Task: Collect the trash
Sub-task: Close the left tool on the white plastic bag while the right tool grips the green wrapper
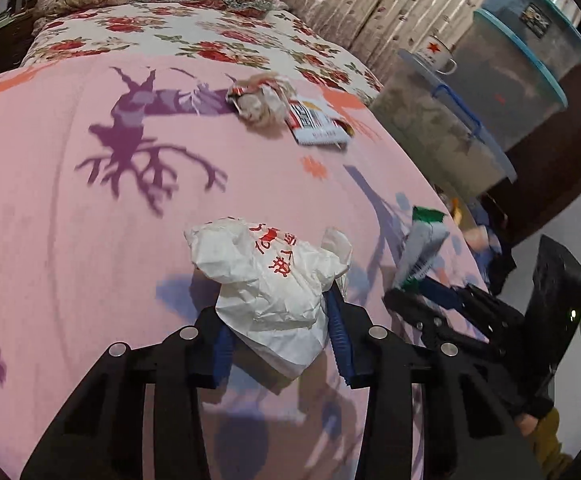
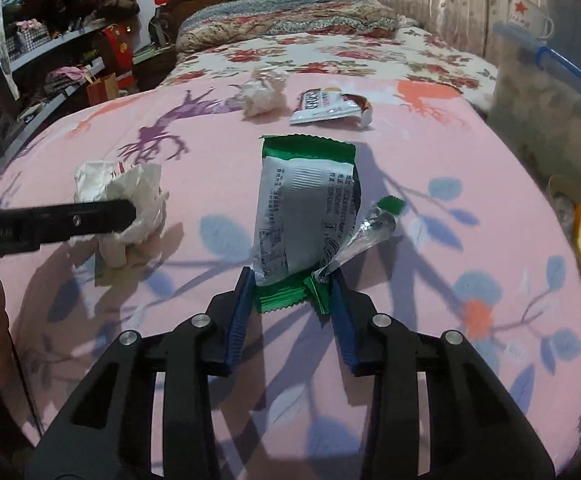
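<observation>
- White crumpled paper with red print (image 1: 268,276) is seen between the blue pads (image 1: 340,336) of the left gripper (image 1: 278,320); the pads press into its lower part, so the jaws are clamped on it. It sits low over the pink bedspread (image 1: 70,220), and whether it is lifted clear cannot be told.
- Viewed from the right wrist, the same wad (image 2: 130,200) lies to the left of the right gripper, with one left finger (image 2: 70,220) across its front.
- Held by the right gripper (image 2: 290,292) is a green-and-silver snack wrapper (image 2: 302,208). The pads are closed on its crimped green bottom edge. Its long axis runs straight forward from the jaws, standing up and away, and a torn foil flap curls to the right.
- Further along the bed, well apart from both tools, a second crumpled paper ball (image 2: 262,92) and a flat white-and-red packet (image 2: 330,108) lie just beside each other, the ball on the left. Both lie ahead of the grippers, towards the floral sheet (image 2: 350,52).
- By judgement, two pieces are secured and two remain; the right hand appears slightly nearer the packet, the left nearer the ball.
- No trash container can be identified; lidded storage boxes (image 1: 450,136) stand beside the bed at right.
</observation>
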Action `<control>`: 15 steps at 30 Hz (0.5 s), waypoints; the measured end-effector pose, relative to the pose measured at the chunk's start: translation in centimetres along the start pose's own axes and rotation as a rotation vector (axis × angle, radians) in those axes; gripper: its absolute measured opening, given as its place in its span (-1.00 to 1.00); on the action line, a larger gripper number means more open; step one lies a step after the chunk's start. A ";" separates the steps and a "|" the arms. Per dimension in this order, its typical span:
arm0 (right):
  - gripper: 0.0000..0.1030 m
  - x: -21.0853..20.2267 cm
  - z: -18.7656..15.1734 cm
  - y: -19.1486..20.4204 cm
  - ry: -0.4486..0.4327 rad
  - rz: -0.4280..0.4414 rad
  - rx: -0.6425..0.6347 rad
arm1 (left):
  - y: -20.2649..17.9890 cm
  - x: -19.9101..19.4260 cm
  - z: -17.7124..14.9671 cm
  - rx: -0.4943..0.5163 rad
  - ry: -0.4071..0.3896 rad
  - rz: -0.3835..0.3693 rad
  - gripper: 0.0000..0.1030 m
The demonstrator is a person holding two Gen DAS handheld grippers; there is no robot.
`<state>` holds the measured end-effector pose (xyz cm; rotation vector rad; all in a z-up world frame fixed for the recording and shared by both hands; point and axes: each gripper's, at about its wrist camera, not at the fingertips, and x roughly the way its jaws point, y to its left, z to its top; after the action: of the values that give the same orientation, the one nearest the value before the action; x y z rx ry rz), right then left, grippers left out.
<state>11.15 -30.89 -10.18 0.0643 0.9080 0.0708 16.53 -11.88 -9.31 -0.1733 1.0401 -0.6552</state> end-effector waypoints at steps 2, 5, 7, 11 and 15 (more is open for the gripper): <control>-0.26 -0.7 -0.8 0.6 -0.004 0.013 0.006 | 0.2 -0.6 -1.0 -0.007 0.003 -0.013 -0.26; -0.27 -1.9 -1.9 1.8 -0.003 0.065 0.016 | 0.7 -1.4 -1.7 -0.028 0.012 -0.029 -0.26; -0.27 -2.6 -2.7 2.9 0.000 0.096 -0.006 | 0.8 -1.7 -2.1 -0.033 0.018 -0.036 -0.26; -0.01 -4.2 -4.6 5.4 -0.001 0.138 -0.059 | 1.1 -2.2 -2.9 -0.039 0.026 -0.051 -0.24; 0.30 -5.7 -5.4 5.7 -0.042 0.163 -0.030 | 1.2 -2.4 -3.1 -0.045 0.028 -0.058 -0.24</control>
<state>3.21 -25.58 -8.57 0.1118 0.8587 0.2341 13.65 -9.00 -9.62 -0.2345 1.0800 -0.6888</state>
